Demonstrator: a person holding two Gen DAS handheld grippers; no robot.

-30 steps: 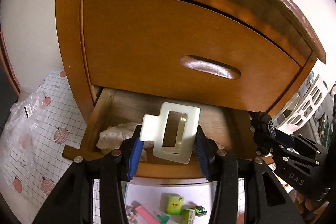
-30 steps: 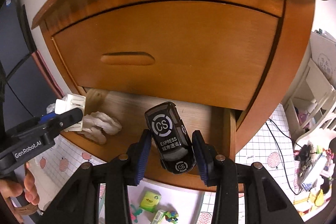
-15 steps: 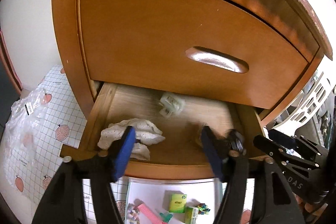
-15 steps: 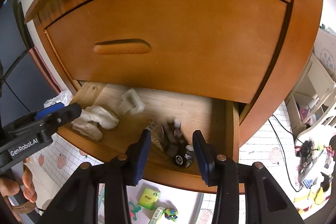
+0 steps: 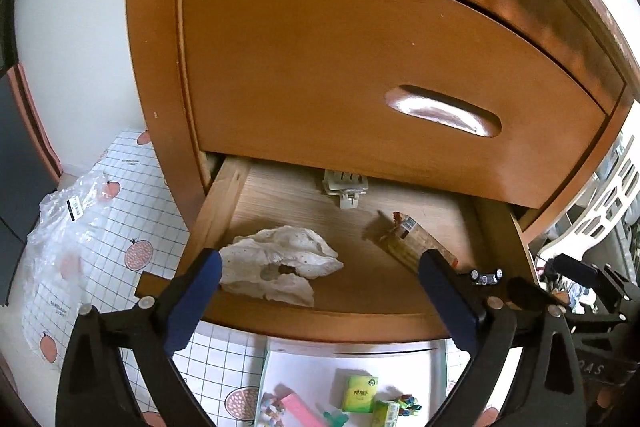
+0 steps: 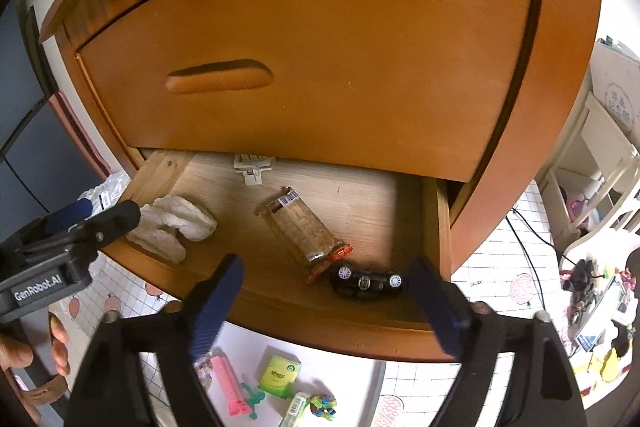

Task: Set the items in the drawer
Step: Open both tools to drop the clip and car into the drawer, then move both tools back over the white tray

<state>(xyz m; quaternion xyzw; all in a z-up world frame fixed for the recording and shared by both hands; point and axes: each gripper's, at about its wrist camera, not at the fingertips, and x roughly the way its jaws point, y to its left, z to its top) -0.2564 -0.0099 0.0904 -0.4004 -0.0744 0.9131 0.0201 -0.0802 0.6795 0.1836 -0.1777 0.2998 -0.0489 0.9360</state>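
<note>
Car (image 6: 366,281) dropped, wheels up; left tool (image 6: 48,267) reads "GenRobot.AI".

A home bedroom, by the look of it. A wooden nightstand (image 5: 360,67) stands against a white wall (image 5: 80,27). A fruit-print grid mat (image 5: 128,227) covers the floor, with a white shelf rack (image 6: 592,163) alongside.

A second ago we hold a white clip (image 5: 345,187) in our left gripper (image 5: 320,291) and a black toy car (image 6: 366,281) in our right gripper (image 6: 326,295). Both grippers now gape empty; the clip lies at the drawer's (image 6: 280,311) twelve o'clock, the car overturned at four o'clock.
</note>
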